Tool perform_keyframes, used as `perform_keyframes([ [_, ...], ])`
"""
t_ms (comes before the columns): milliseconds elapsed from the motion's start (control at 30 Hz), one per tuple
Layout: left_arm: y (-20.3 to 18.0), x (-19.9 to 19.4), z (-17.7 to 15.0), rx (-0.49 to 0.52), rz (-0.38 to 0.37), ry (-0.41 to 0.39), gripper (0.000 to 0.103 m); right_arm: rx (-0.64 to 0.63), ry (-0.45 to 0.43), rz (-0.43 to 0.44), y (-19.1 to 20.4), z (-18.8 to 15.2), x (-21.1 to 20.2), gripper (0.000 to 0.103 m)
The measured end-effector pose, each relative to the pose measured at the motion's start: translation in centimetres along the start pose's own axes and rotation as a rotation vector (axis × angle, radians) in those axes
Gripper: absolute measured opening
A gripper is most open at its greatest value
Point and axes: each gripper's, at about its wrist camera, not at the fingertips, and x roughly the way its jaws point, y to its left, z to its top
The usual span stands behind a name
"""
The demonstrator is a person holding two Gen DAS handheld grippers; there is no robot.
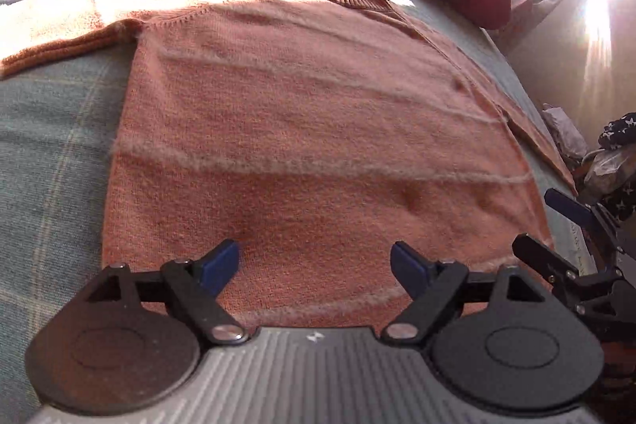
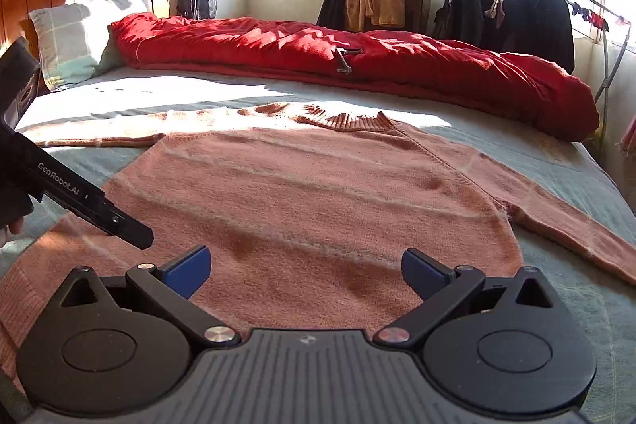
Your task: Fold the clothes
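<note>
A salmon-orange knit sweater [image 1: 302, 114] with pale fuzzy stripes lies flat on the bed, collar at the far side, both sleeves spread sideways; it also shows in the right wrist view [image 2: 310, 193]. My left gripper [image 1: 315, 263] is open and empty just above the sweater's hem. My right gripper [image 2: 306, 271] is open and empty above the lower body of the sweater. The right gripper's fingers [image 1: 548, 257] show at the right edge of the left wrist view. The left gripper's body [image 2: 87, 203] shows at the left of the right wrist view.
The bed has a grey-green checked sheet [image 2: 576, 297]. A rolled red duvet [image 2: 357, 58] lies across the far side, a pillow [image 2: 75, 30] by the wooden headboard. A clothes rack with dark jackets [image 2: 516, 10] stands by the window. Bags [image 1: 612, 153] sit beside the bed.
</note>
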Motion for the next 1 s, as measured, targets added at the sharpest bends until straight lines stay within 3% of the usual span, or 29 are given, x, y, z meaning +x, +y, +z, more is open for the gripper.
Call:
perform_keyframes([
  [200, -1.0, 0.4, -0.7, -0.02, 0.051, -0.063, 0.09, 0.087, 0.044, -0.005, -3.3, -2.5, 2.8, 0.103],
  [333, -2.7, 0.4, -1.2, 0.003, 0.131, -0.082, 0.09, -0.022, 0.113, -0.015, -3.1, -3.5, 2.9, 0.103],
  [433, -4.1, 0.2, -2.2, 0.048, 0.176, -0.085, 0.09, -0.018, 0.126, 0.009, -3.8, -4.0, 2.9, 0.103],
  [700, -7.1, -1.7, -9.3, 0.25, 0.292, -0.115, 0.091, -0.013, 0.131, 0.028, -4.2, -4.2, 2.9, 0.103],
  [867, -8.6, -3.4, -13.2, 0.294, 0.321, -0.154, 0.093, 0.013, 0.14, 0.037, -5.0, -4.0, 2.9, 0.103],
  [1000, -9.9, -3.9, -13.8, 0.294, 0.246, -0.2, 0.093, 0.045, 0.147, 0.049, -5.9, -3.8, 2.8, 0.103],
])
